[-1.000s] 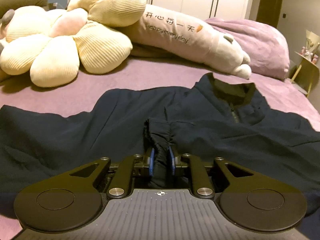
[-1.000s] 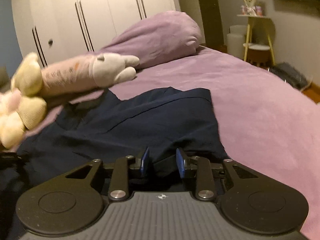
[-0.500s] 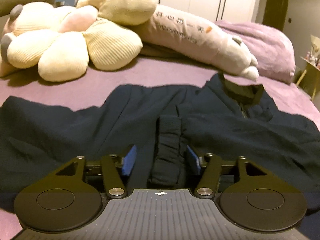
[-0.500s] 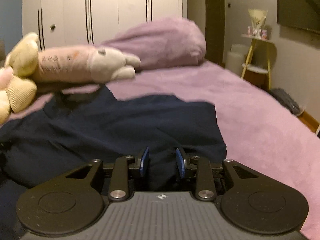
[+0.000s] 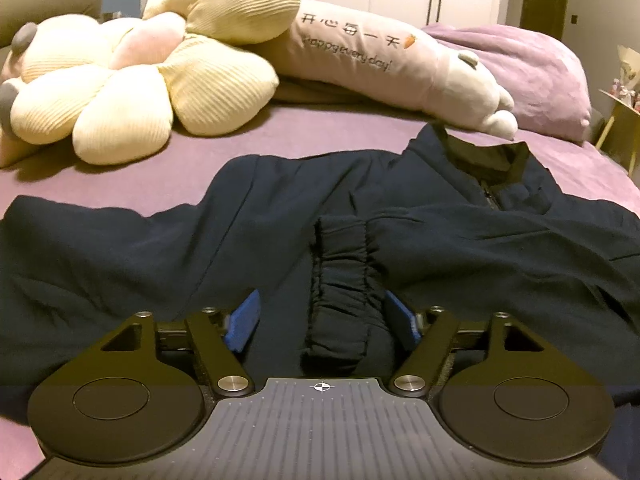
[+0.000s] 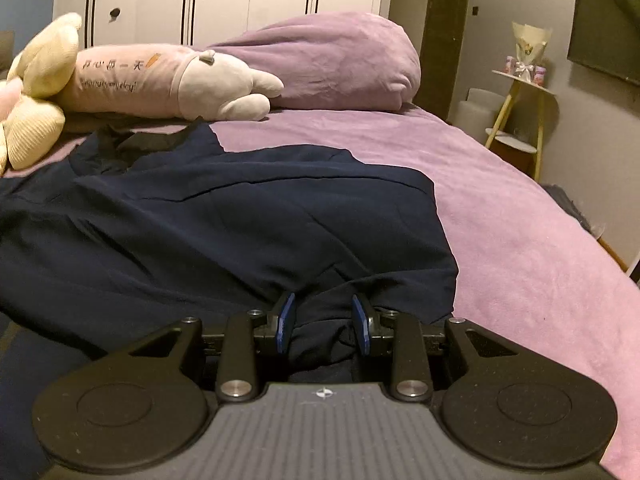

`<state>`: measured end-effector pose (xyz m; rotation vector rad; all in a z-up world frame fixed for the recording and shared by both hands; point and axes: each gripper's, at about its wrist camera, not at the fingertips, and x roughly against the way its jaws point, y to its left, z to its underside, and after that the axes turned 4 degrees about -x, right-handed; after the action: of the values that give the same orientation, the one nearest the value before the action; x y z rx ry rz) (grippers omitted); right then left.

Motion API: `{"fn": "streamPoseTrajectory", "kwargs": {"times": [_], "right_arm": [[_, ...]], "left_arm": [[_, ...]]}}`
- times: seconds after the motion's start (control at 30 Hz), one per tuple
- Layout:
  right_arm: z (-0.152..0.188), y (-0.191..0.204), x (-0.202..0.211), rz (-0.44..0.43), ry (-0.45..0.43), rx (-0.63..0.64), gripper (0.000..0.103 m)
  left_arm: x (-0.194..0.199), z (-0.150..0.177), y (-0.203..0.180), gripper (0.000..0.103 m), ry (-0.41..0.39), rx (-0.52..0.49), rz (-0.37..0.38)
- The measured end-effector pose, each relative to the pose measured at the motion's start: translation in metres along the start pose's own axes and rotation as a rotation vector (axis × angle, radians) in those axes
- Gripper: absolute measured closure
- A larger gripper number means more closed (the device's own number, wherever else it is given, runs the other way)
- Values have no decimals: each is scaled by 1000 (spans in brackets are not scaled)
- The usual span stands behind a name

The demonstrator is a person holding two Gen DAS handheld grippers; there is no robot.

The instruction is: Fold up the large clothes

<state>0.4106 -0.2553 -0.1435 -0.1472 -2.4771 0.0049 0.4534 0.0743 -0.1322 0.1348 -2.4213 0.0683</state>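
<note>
A dark navy jacket (image 5: 460,232) lies spread on the purple bed, collar toward the pillows. Its sleeve is folded across the body, and the elastic cuff (image 5: 344,276) lies loose between the wide-open fingers of my left gripper (image 5: 322,320). In the right wrist view the jacket (image 6: 240,216) covers the bed's left half. My right gripper (image 6: 322,322) is partly open, with a fold of the jacket's hem bunched between its blue pads (image 6: 286,320); I cannot tell whether the pads press on it.
A cream flower cushion (image 5: 132,76) and a long pink plush pillow (image 5: 380,64) lie at the head of the bed. A purple duvet heap (image 6: 332,64) sits behind. A yellow-legged side table (image 6: 520,120) stands off the bed's right edge.
My left gripper has opened and let go of the sleeve cuff, which now lies on the jacket. The right gripper has swung its view leftward; its jaws stand about the same.
</note>
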Motion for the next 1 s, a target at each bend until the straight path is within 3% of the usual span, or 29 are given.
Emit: {"fn": "streamPoseTrajectory", "kwargs": {"times": [0.03,0.07,0.2,0.3,0.43,0.57,0.67,0.73,0.8,0.87,0.97,1.0], "right_arm": [[1,1,1,3,-6,9,73],[1,1,2,-2,-10,12,72],[-9,1,15,2,19,33,71],[-20,4,48,-4,-18,-29,59],[-31,38,89,-129,-48,-52,58],[-30,109,105,-354,-12,15,59],[-21,176,107,-461,25,97,59],[-16,214,104,-499,50,129,65],[-17,245,98,-507,74,145,81],[-17,273,88,-505,107,140,90],[-17,294,74,-485,126,104,94],[-15,301,67,-481,140,92,94]], "left_arm": [[1,-1,2,12,12,12,5],[4,-3,6,9,31,29,17],[44,-1,45,8,31,176,86],[87,17,95,7,3,286,128],[137,52,179,7,-35,401,26],[159,87,270,9,-34,569,-136],[160,108,326,14,-35,729,-155],[155,119,359,21,-37,823,-156],[147,127,385,27,-40,912,-167],[140,131,401,30,-68,984,-152],[130,129,421,42,-100,1047,-151],[126,127,426,52,-103,1057,-162]]}}
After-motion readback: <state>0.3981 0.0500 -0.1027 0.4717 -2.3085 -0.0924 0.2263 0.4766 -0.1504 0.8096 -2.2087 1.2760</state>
